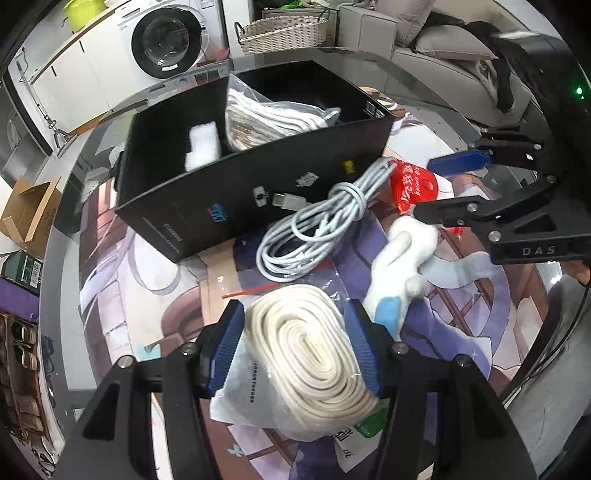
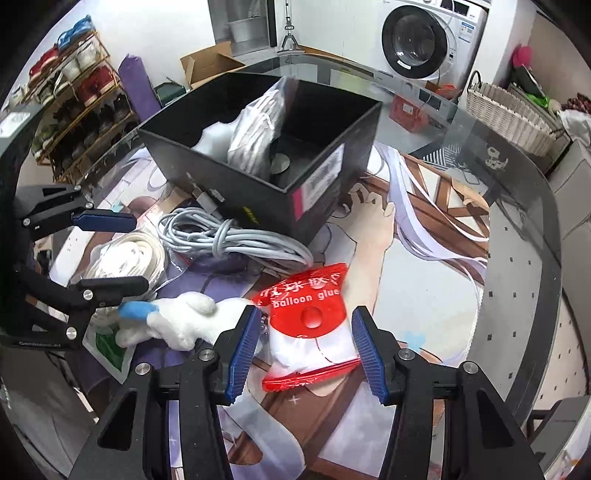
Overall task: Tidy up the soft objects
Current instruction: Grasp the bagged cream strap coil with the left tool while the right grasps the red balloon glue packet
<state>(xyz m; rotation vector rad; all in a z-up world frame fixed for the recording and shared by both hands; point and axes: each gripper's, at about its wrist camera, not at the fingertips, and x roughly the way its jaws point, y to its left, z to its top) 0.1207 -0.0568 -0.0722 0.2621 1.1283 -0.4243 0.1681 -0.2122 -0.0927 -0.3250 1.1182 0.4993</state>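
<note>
A bagged coil of cream rope lies on the mat between the pads of my left gripper, whose jaws stand open around it with a little gap each side. It also shows in the right wrist view. My right gripper is open around a red balloon glue packet. A white plush toy with a blue tip lies between the two. A grey cable bundle rests against the black box, which holds a bagged white cloth and white foam.
A printed mat covers the round glass table. A wicker basket, washing machine, cardboard box and shoe rack stand around the table.
</note>
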